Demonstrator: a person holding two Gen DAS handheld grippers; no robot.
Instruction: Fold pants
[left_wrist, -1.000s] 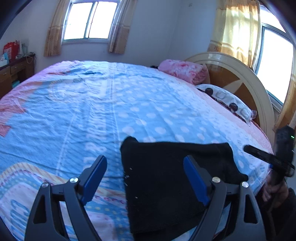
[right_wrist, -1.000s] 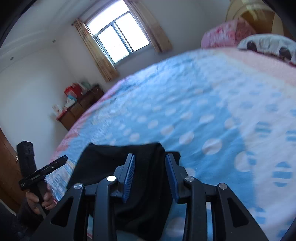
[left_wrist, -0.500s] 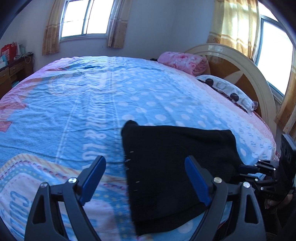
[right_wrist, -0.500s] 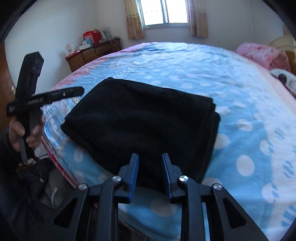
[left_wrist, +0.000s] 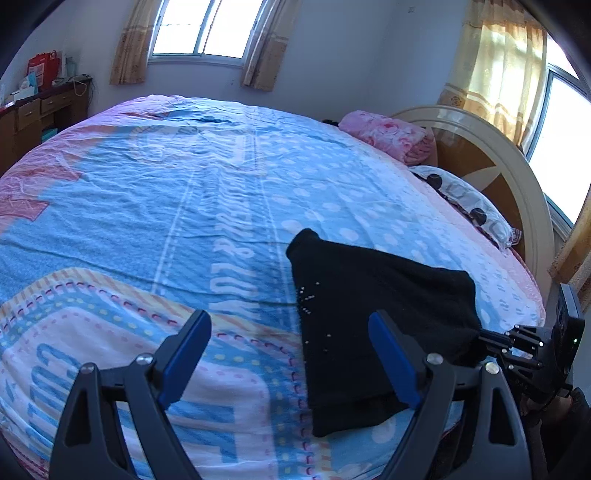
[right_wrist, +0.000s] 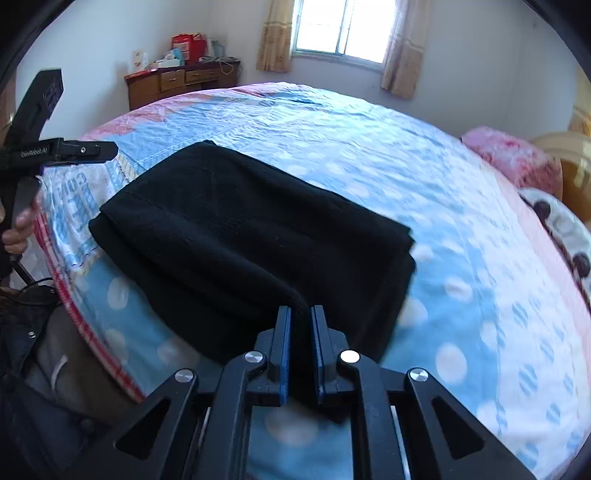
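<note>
Pants (right_wrist: 236, 229), black and folded into a thick rectangle, lie on the bed (right_wrist: 424, 177) near its front edge, long axis running diagonally from near left to far right in the right wrist view. The right gripper (right_wrist: 300, 325) has its jaws closing on the near fold. The left gripper (left_wrist: 288, 354) hovers beside them, jaws wide apart, empty.

A big bed (left_wrist: 184, 192) has a blue dotted sheet. Folded black pants (left_wrist: 369, 314) lie near its front edge. Two pillows (left_wrist: 388, 134) sit by the headboard edge.
</note>
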